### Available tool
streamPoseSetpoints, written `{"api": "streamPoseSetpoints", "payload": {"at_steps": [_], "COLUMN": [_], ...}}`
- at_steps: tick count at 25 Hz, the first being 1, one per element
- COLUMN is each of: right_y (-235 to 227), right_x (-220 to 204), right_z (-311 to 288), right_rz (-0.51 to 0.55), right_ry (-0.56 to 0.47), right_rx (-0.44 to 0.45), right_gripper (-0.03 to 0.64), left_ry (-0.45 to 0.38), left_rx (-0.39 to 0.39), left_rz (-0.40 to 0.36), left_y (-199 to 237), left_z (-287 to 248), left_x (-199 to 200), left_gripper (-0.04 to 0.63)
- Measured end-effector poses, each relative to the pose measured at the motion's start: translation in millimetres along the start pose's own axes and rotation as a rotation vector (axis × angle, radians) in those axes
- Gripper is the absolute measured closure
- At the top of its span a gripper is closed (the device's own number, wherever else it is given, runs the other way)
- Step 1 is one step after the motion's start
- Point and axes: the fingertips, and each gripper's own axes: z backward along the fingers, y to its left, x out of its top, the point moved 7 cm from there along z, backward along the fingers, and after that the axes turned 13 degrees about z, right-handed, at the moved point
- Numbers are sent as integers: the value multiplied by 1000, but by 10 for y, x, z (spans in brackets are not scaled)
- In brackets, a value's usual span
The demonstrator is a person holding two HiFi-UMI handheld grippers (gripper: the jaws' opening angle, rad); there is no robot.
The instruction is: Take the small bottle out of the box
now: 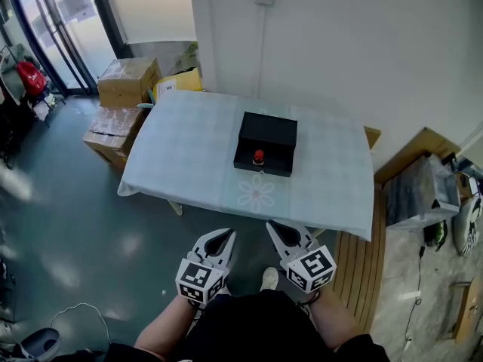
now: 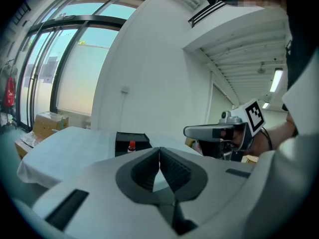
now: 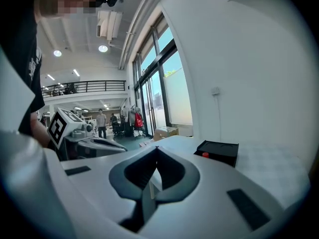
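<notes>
A black open box (image 1: 265,143) stands near the middle of a table with a pale checked cloth (image 1: 181,149). A small bottle with a red cap (image 1: 258,157) stands upright at the box's near side; it also shows as the bottle (image 2: 131,146) in the left gripper view and its cap (image 3: 205,155) in the right gripper view. My left gripper (image 1: 223,235) and right gripper (image 1: 276,228) hang side by side short of the table's near edge, well away from the box. Both are shut with nothing between their jaws.
Cardboard boxes (image 1: 127,81) are stacked on the floor left of the table. A white wall runs behind it. A wooden platform (image 1: 362,262) and clutter (image 1: 423,194) lie to the right. Glass doors (image 1: 53,29) stand at the far left. A cable trails on the floor at the bottom left.
</notes>
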Motion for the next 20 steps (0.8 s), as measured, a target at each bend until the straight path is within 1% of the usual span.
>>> {"api": "streamPoseSetpoints", "payload": {"at_steps": [9, 20], "right_y": [64, 182], "right_x": [74, 75], "right_z": [-236, -643], "right_rz": [4, -8], "right_ry": [21, 41], "right_rx": [-65, -131], "right_gripper": [594, 594], "left_ry": [1, 42], "left_rx": [-41, -100], "left_rz": [0, -15], "left_y": [304, 726], "left_z": [103, 188], "left_x": [102, 180], "left_gripper": [566, 566]}}
